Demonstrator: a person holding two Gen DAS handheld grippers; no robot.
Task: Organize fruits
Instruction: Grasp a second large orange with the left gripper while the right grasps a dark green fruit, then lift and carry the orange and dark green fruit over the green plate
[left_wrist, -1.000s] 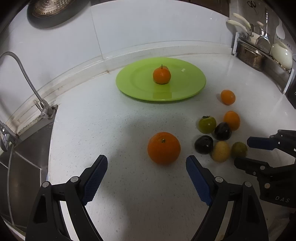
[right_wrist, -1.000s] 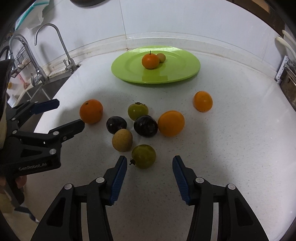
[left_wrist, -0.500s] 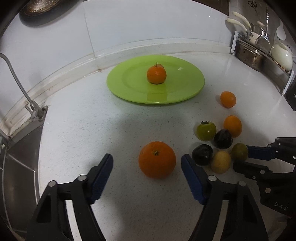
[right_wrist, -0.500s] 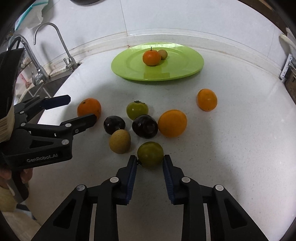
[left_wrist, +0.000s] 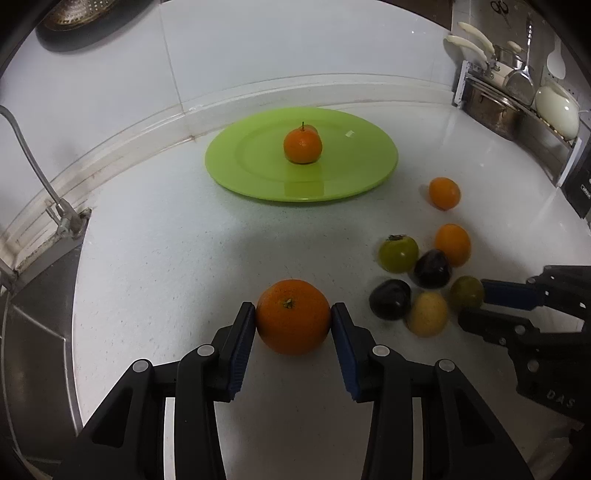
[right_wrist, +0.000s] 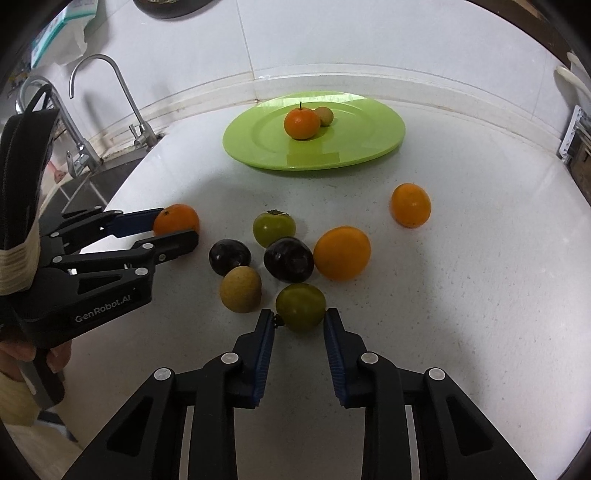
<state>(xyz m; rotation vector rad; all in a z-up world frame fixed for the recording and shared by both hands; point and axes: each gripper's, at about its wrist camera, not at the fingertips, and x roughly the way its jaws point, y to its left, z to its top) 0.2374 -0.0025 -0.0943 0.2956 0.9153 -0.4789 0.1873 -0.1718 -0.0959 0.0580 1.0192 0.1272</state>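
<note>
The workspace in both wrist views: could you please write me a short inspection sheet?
Surface: white speckled countertop, dry.
Job's things: round green plate holds a stemmed orange tangerine and a small tan fruit; eight fruits off the plate.
Clutter: nothing seen.
Grippers: left gripper closing, pads touching the large orange; right gripper shut on the green persimmon.
Cables: nothing seen.
Surroundings: curved steel faucet, sink, utensil rack.

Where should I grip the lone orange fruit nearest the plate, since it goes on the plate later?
Take the lone orange fruit across its widest middle, coming down from the near side. It is round, and bare counter lies around it, so either gripper's fingers should fit on both sides.
</note>
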